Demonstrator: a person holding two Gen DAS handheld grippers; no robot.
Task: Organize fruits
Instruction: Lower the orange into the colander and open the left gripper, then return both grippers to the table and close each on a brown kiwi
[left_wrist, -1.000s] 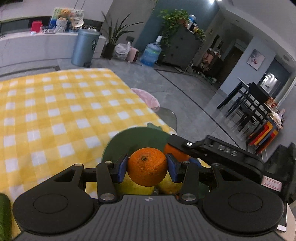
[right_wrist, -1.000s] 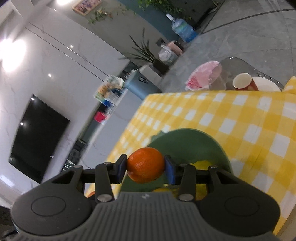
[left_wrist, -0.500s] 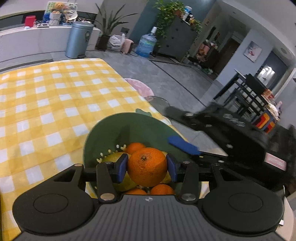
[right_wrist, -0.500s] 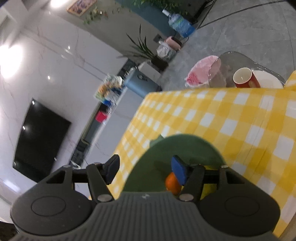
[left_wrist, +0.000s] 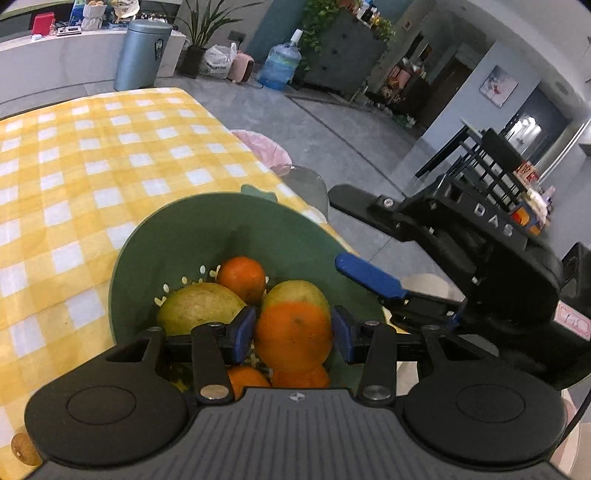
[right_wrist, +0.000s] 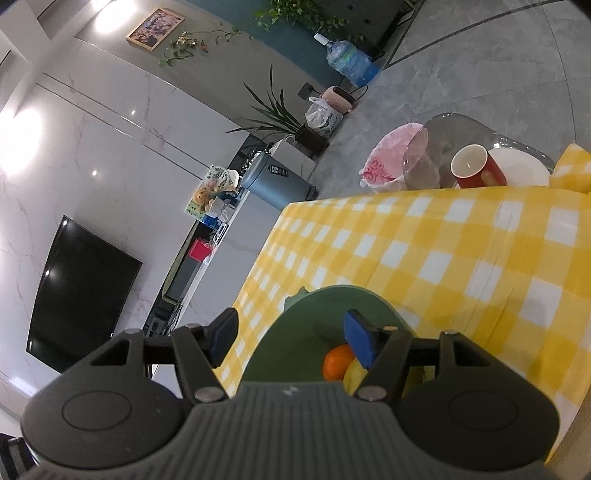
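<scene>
Right gripper (right_wrist: 291, 334) now without orange (right_wrist: 338, 361), opening; "DAS" lettering (left_wrist: 494, 219) alongside.

I see grey tile floor (left_wrist: 332, 122), white marble wall w/ black TV (right_wrist: 79, 295), grey bin (left_wrist: 142, 53), water jug (left_wrist: 279, 66), potted plant (right_wrist: 284, 118), dark dining chairs (left_wrist: 491, 158), ceiling lights bright.

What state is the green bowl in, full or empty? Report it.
Partly full: the green plastic bowl holds oranges and two yellow-green fruits at its bottom, while its upper wall stays bare.
</scene>
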